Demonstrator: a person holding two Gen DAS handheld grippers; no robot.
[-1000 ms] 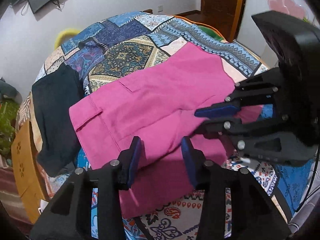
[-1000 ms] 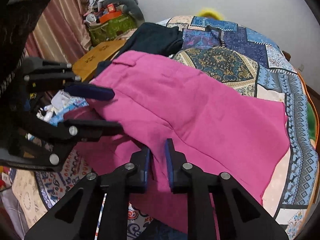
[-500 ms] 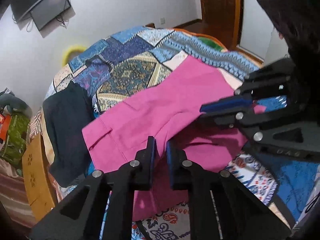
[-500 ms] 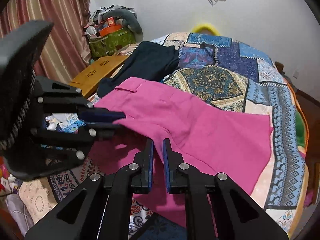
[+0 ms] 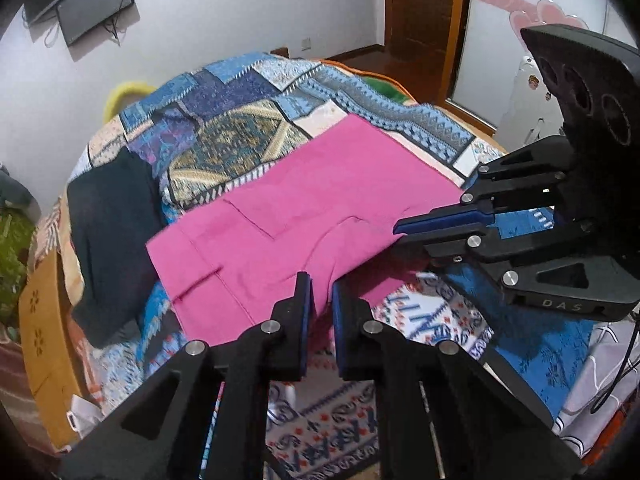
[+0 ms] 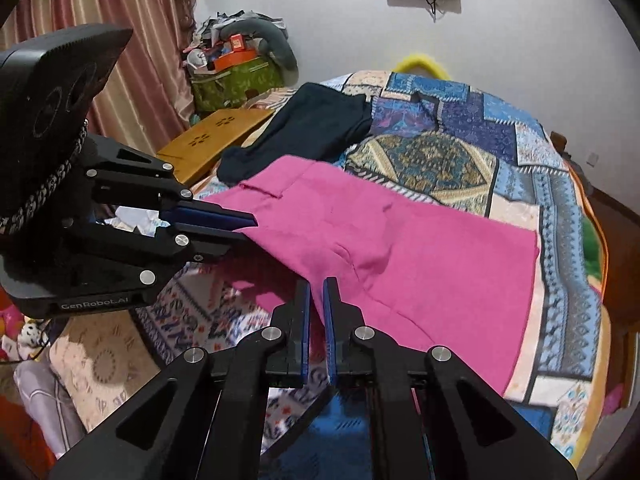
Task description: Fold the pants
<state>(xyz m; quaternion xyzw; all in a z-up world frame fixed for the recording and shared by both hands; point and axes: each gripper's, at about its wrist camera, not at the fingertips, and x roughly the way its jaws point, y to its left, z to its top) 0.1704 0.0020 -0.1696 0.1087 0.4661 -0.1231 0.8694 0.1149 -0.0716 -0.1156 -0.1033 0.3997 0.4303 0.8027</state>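
Observation:
The pink pants (image 5: 304, 208) lie across a patchwork bedspread (image 5: 240, 132), waistband to the left in the left wrist view. My left gripper (image 5: 321, 294) is shut on the near edge of the pants and holds it lifted off the bed. My right gripper (image 6: 315, 300) is shut on the same near edge further along; it shows from the side in the left wrist view (image 5: 404, 232). The pants (image 6: 400, 248) hang in a raised fold between the two grippers. The left gripper shows from the side in the right wrist view (image 6: 250, 228).
A dark garment (image 5: 104, 232) lies on the bed beside the pants' waistband. A wooden board (image 6: 216, 140) sits at the bed's edge. A cluttered green bag (image 6: 236, 76) stands by the curtain. A wooden door (image 5: 424, 12) is at the far side.
My left gripper has closed on the pants' near edge. Both grippers have lifted that edge and drawn back, so the fabric is pulled taut off the bed.

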